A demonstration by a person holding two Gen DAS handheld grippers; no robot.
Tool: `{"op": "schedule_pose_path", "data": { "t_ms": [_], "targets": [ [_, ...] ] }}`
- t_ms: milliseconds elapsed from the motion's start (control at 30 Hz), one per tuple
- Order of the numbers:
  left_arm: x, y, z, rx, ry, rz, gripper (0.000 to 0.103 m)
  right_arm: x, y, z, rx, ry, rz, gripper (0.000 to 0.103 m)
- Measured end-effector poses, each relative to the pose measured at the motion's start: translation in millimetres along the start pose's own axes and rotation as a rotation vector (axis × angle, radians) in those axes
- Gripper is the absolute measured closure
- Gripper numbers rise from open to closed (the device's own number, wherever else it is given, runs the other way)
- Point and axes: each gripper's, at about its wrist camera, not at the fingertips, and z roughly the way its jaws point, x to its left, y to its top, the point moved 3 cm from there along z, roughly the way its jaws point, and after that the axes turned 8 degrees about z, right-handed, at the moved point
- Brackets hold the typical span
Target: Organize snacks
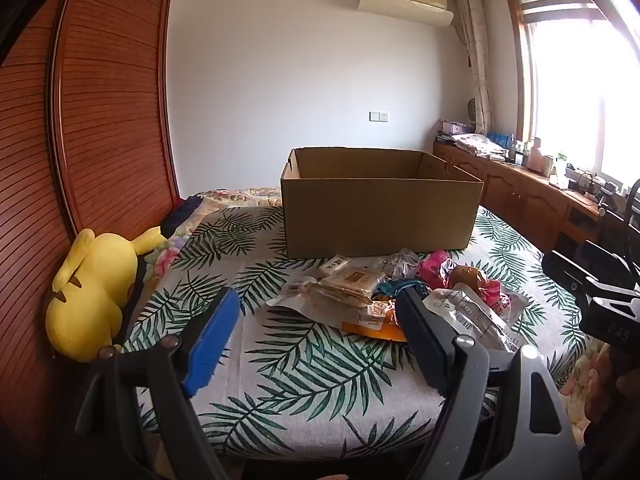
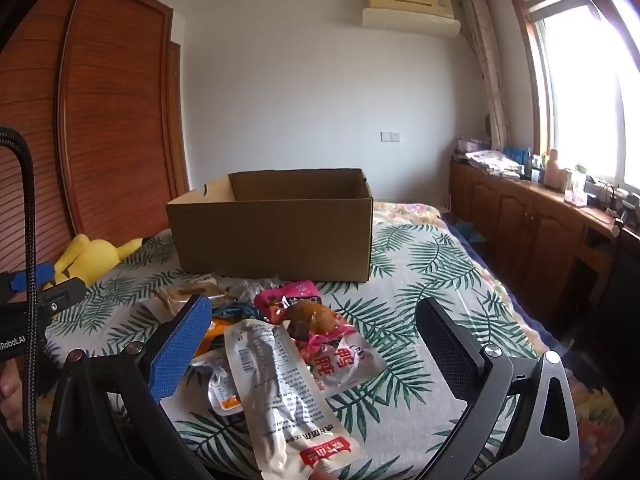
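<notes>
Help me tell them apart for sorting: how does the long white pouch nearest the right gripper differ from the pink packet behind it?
The long white pouch is pale and silvery with small printed text and a red label at its near end; the pink packet is bright magenta with a cartoon print. The white pouch is long and lies flat; the pink packet looks shorter and puffier. The white pouch lies nearer the camera; the pink packet lies nearer the cardboard box. Both lie in the pile, outside the box.

One cardboard box, one yellow plush.
</notes>
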Motion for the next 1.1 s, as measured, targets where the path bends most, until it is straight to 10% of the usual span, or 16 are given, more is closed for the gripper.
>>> {"op": "schedule_pose_path", "data": {
  "t_ms": [1100],
  "targets": [
    [1.1,3.1,-1.8,0.005,-0.008,-0.004,0.022,-1.8,0.3,1.8,0.004,0.000,0.002,0.000]
  ]
}}
